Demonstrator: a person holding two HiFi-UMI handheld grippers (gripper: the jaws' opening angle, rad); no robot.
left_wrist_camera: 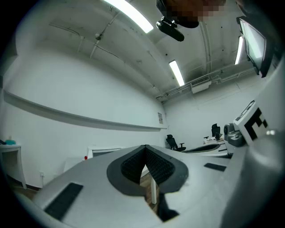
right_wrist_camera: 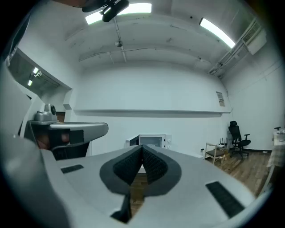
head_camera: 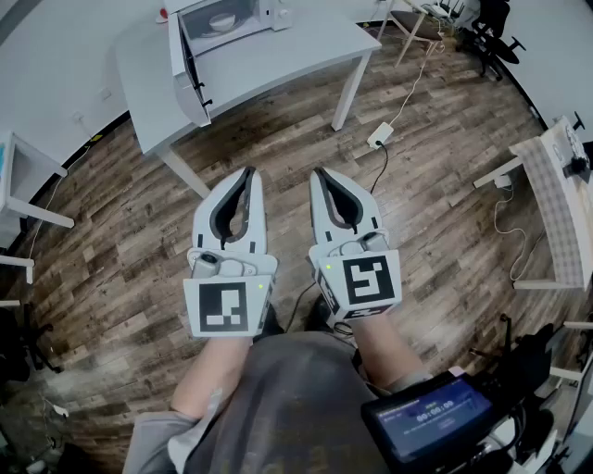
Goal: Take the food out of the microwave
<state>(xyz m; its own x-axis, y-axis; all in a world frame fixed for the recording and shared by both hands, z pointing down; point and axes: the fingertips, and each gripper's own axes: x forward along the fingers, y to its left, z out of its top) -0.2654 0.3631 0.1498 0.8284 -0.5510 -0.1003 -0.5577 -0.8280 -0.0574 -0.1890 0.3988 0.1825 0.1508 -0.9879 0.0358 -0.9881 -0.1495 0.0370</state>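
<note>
Food (head_camera: 222,20) in a white bowl sits inside the open microwave (head_camera: 243,28) on the desk (head_camera: 296,51), ahead and left of both grippers, well apart. The left gripper (head_camera: 248,173), likely nearer, and the right gripper (head_camera: 320,172) are clenched empty.

**Left jaws together, nothing between them**

The left gripper (left_wrist_camera: 145,149) fills the lower part of the view. Its pale grey jaws meet at the tips, and its dark ribbed pads (left_wrist_camera: 131,167) hold nothing. Through the gap beneath the pads show a strip of brown wooden floor (left_wrist_camera: 146,180) and a slim white table leg (left_wrist_camera: 153,192). Just past the left jaw, a white boxy microwave (left_wrist_camera: 104,151) stands low against the plain white wall. A black office chair (left_wrist_camera: 172,141) sits farther right. The right gripper (left_wrist_camera: 249,129), with its black-and-white marker cube, crowds the right edge. Long ceiling light strips (left_wrist_camera: 177,72) glow overhead.
</note>
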